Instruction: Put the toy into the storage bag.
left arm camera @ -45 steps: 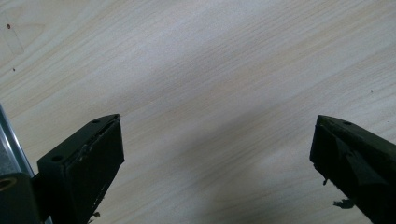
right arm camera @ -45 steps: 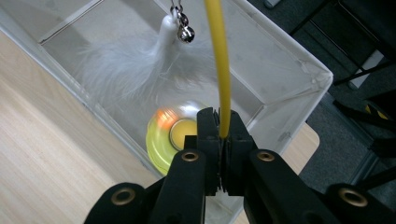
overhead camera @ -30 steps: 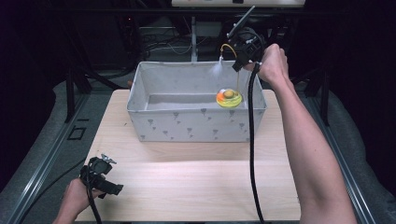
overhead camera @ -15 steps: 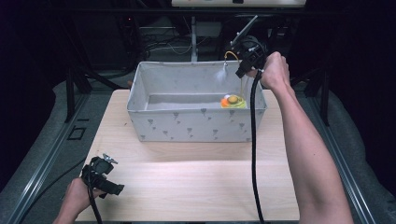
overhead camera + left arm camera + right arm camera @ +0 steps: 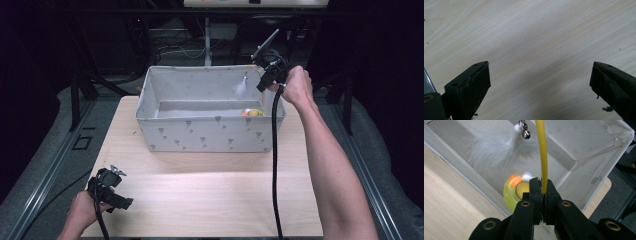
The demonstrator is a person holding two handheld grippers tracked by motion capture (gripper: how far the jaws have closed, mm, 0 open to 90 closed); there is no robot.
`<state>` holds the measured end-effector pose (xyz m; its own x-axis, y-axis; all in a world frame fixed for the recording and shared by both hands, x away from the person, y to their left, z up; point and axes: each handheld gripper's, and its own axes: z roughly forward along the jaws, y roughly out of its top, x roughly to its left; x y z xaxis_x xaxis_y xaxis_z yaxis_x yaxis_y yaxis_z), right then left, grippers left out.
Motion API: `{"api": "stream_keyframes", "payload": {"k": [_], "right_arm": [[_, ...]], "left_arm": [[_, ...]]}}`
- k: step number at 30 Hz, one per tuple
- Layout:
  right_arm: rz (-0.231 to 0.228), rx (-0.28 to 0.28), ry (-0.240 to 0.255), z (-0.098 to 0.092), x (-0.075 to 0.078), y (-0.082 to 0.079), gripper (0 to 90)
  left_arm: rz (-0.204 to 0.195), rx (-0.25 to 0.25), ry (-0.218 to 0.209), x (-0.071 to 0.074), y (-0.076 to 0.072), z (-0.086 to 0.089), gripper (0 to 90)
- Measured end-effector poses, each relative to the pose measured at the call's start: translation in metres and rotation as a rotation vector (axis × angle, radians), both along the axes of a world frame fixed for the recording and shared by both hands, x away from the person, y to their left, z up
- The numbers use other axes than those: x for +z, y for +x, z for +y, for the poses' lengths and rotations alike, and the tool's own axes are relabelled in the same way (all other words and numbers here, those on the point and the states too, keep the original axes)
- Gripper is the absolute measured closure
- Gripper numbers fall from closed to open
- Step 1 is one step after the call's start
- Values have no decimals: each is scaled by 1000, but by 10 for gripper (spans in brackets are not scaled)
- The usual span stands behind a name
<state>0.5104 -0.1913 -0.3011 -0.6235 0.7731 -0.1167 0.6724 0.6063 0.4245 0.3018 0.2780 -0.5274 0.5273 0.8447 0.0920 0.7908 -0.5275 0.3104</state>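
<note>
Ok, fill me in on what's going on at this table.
A person works with two tools. The right hand-held gripper is shut on a thin yellow wand that carries a white feather and small bell, lowering this toy into the white fabric storage box. Its round yellow base with an orange ball sits on the box floor. The left hand-held gripper hangs open over the light wooden table.
</note>
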Motion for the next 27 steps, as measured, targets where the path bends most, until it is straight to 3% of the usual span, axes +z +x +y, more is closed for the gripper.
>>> {"api": "stream_keyframes", "payload": {"k": [17, 27], "right_arm": [[82, -60, -27, -21, -42, -1, 877], [123, -51, -39, -23, -54, 0, 875]], "left_arm": [[8, 0, 5, -1, 0, 0, 33], [6, 6, 2, 0, -1, 1, 34]]}}
